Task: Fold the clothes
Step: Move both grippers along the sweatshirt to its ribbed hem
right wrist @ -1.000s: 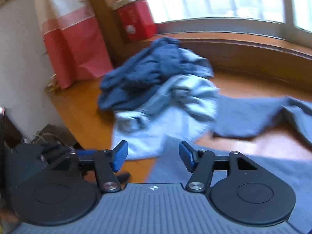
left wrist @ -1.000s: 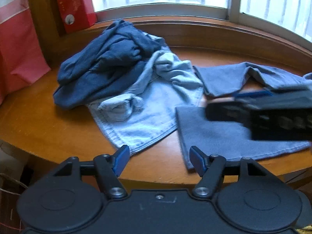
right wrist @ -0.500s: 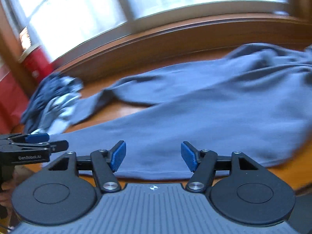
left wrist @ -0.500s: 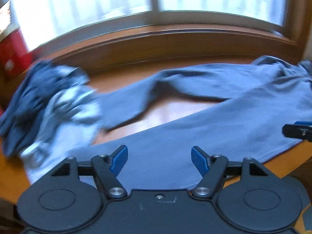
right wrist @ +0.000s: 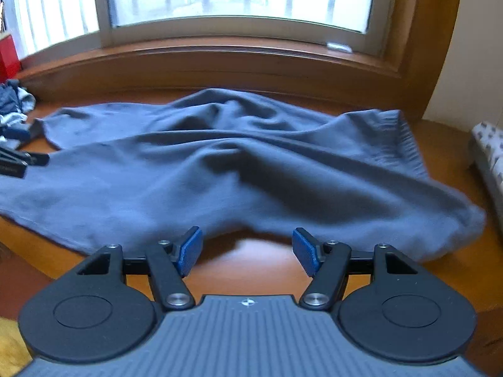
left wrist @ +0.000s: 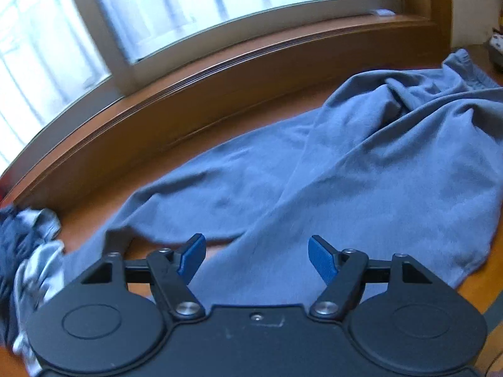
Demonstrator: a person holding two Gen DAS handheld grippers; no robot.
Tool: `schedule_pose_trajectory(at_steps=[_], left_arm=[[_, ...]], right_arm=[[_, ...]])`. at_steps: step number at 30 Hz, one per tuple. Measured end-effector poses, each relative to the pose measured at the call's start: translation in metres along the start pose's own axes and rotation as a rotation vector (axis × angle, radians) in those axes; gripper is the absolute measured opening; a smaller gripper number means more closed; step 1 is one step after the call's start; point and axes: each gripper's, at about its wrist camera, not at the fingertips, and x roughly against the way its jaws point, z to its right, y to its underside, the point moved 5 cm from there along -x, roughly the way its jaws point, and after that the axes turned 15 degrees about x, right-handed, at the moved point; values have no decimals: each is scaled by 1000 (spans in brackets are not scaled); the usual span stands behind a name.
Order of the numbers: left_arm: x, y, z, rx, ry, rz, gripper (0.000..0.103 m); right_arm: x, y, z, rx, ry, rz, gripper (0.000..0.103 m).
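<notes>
We see a pair of grey-blue sweatpants (right wrist: 220, 169) spread across the wooden table (right wrist: 251, 260) under the window, wrinkled through the middle. Their ribbed waistband (right wrist: 405, 138) lies toward the right end of the table, and the two legs run off to the left. In the left wrist view the same sweatpants (left wrist: 361, 169) show the legs parting: one leg runs toward the table's near edge, the other bends away toward the window side, with a wedge of bare table (left wrist: 138, 251) between them.

Our right gripper (right wrist: 246, 249) hovers just before the near hem of the fabric, over a bare patch of wood. Its jaws stand spread wide with nothing between them. Our left gripper (left wrist: 256, 256) hangs over the nearer leg, jaws likewise spread apart and holding nothing; whether the blue pads (left wrist: 191, 256) touch the cloth we cannot tell. In the right wrist view the left gripper (right wrist: 17, 160) shows at the left edge, above the leg end.

Beyond the legs, at the far left, a pile of other clothes (left wrist: 28, 251) lies crumpled, dark blue and pale denim mixed. Behind everything runs the wooden window sill (right wrist: 220, 53), with a red box (right wrist: 8, 56) at its left end and a patterned object (right wrist: 490, 154) at the table's right edge.
</notes>
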Motion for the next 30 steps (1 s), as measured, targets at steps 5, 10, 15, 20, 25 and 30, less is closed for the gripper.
schedule_pose_trajectory(at_steps=[5,10,15,20,25,30], left_arm=[[-30,-21,17,-69,73,-31,72],[-55,-35,56,-222,174,-42,72],[-70,-44,91,-315,227,-74,72],[-80,-47,118,-345,261,-97,72],[-86,-46,146,-453,253,-79,74],[-95,-60,146,-441,313,-147,74]], right_arm=[[-15,-4,38,40,25,-34,69],[-26,-11,54,76,-28,-45,69],[-33,-9,76,116,-13,-67,69],[-35,-2,111,139,-31,-75,69],[-40,1,145,181,-44,-91,69],[-53,3,167,221,-64,-116,70]])
